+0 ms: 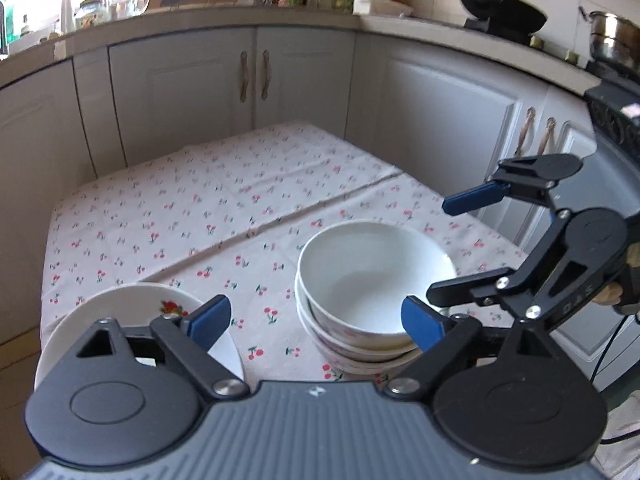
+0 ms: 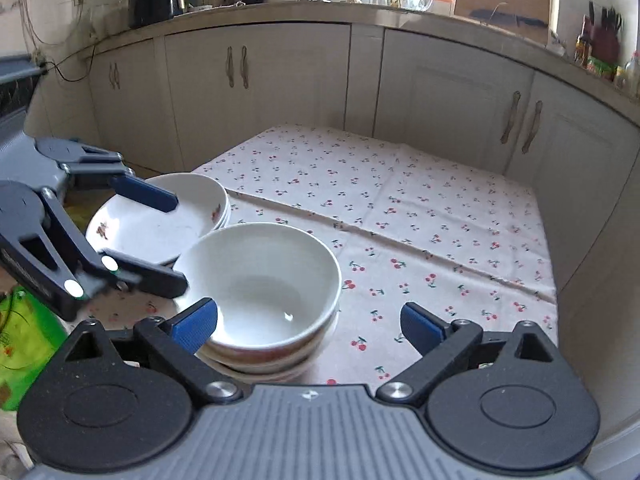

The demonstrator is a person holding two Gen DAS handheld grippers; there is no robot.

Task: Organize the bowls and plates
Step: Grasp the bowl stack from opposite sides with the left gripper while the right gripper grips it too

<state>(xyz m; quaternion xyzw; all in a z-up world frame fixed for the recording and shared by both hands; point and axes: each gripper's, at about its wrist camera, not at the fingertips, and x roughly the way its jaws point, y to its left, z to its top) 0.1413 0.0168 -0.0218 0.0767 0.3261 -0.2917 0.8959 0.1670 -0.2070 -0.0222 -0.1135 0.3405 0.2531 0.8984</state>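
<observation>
While both claws hang over the near end of the table, this is how things stand:

Left gripper (image 1: 316, 322): jaws spread wide, nothing between the blue pads — one pad sits over the plates, the other by the bowls' rim.
Right gripper (image 2: 308, 320): jaws wide apart too, gripping nothing; its left pad is just beside the top bowl's rim.
Bowls (image 2: 260, 280): white, nested in a stack, upright on the cloth — no pad pressing them.
Plates (image 2: 160, 220): a stack of shallow white ones with small flower prints, just left of the bowls.
Tablecloth (image 2: 420, 220): cherry print, creased across the middle.
Cabinets (image 2: 260, 80): pale doors behind the table.
</observation>
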